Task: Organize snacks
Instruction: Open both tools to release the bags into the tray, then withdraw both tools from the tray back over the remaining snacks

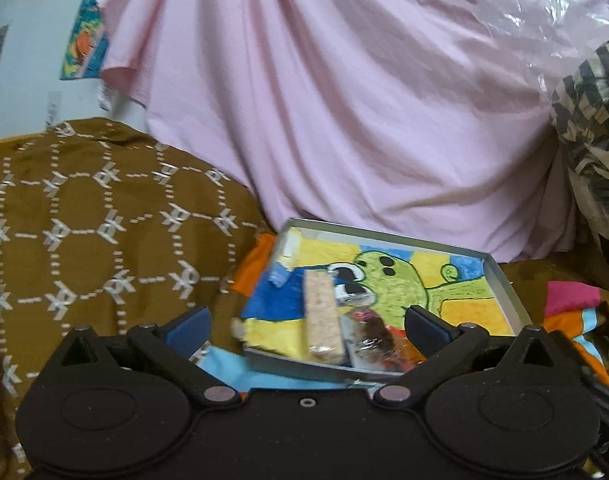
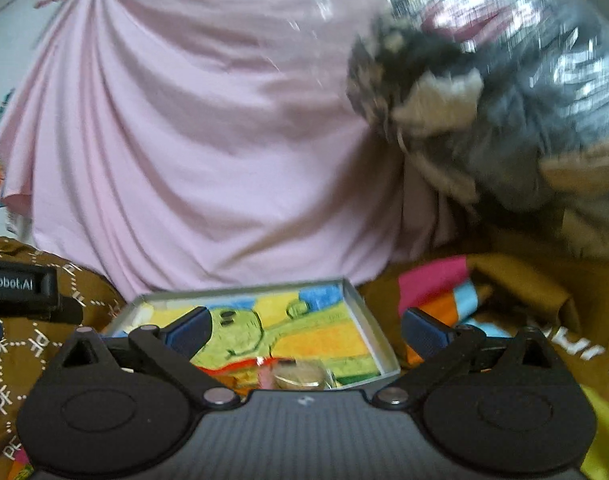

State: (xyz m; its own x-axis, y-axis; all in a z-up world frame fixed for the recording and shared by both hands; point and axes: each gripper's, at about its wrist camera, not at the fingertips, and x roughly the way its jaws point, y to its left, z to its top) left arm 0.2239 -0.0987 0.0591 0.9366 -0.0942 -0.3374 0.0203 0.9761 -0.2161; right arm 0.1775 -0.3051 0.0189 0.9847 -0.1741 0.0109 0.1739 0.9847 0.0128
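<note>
A shallow grey box (image 1: 500, 280) with a colourful cartoon drawing on its floor lies on the cloth-covered surface. In the left wrist view it holds a pale wrapped bar (image 1: 322, 316), a dark wrapped snack (image 1: 370, 340) and a small blue-white packet (image 1: 282, 270). My left gripper (image 1: 306, 328) is open and empty, just short of the box's near edge. The box also shows in the right wrist view (image 2: 364, 312), with a round wrapped snack (image 2: 300, 374) at its near edge. My right gripper (image 2: 306, 330) is open and empty above the box.
Brown patterned cloth (image 1: 84, 220) lies left of the box. A pink sheet (image 1: 344, 100) hangs behind. A clear plastic bag of patterned fabric (image 2: 504, 100) bulges at the right. Multicoloured cloth (image 2: 436, 292) lies right of the box. The other gripper's body (image 2: 20, 288) is at the left.
</note>
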